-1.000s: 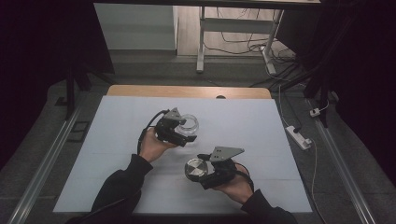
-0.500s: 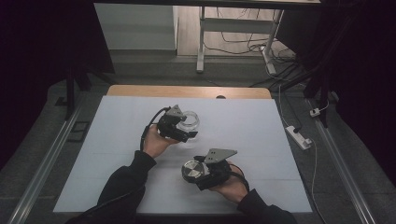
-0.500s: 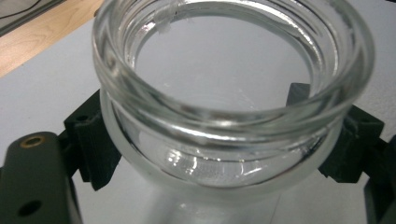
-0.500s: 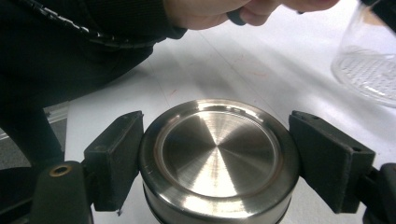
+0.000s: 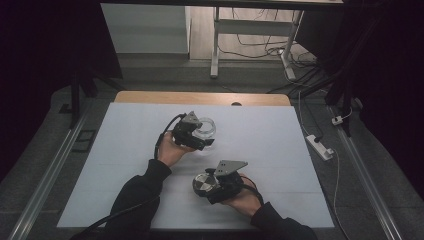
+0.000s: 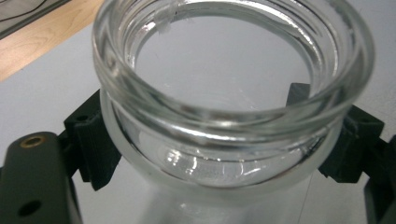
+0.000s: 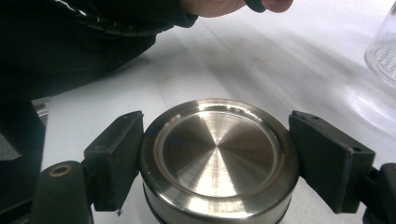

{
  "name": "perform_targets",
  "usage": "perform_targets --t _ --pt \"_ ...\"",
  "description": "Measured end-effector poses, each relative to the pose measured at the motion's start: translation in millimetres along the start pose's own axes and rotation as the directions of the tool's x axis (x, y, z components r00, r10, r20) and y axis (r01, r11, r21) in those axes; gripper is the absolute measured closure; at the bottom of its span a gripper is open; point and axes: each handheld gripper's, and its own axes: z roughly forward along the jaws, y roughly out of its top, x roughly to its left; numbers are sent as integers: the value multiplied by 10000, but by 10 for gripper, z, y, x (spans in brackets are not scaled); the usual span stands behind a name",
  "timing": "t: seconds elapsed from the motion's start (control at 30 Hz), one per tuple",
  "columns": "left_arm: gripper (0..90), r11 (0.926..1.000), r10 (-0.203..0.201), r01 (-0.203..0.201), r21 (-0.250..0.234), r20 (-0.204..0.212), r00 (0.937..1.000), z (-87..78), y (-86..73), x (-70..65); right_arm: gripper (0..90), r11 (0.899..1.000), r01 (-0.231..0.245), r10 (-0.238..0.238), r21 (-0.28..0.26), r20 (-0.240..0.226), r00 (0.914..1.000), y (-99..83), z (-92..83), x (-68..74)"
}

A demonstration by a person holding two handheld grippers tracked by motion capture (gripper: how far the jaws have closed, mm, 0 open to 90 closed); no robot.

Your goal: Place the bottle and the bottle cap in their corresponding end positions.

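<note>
glass jar (image 6: 224, 116) is held on the left of the white table mat (image 5: 280, 150), clamped in the left gripper (image 5: 196, 135) just below its threaded neck, its open mouth seen clear in the left gripper view and no lid on it. it is judged rigid, smooth and breakable: a slippery thing that could turn or slide between flat pads, so a hold under the thick rim, where the shoulder stops it sliding, is thought safest, and hard knocks against metal are best avoided. the jaws of the left gripper are closed on it from both sides, the black pads (image 6: 93, 144) pressed against the glass wall with no gap visible.

further right and nearer the person, the steel lid (image 7: 219, 154) is gripped by the right gripper (image 5: 212, 186). it is judged light, stiff and hard to damage, though its brushed side wall is smooth, so it is best taken across its full width, as is done now. these jaws are shut on the lid's rim, one pad at each side, the flat top left free. jar and lid are kept apart, the lid low by the mat; whether it touches the mat cannot be told.
</note>
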Motion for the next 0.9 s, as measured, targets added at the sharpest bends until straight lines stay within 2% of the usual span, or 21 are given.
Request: perform_targets --t 0.3,0.53,0.9 --pt "155 9995 156 -151 262 -165 9997 107 -18 -15 199 9995 -72 65 299 244 9997 -53 95 -71" --pt "155 9995 122 -114 295 -268 9996 171 -44 -29 199 9980 -161 135 613 428 9990 -84 162 -127" --pt "155 9994 40 -28 346 -334 9994 229 -95 5 196 9953 -4 -52 972 575 9983 -90 226 -141"
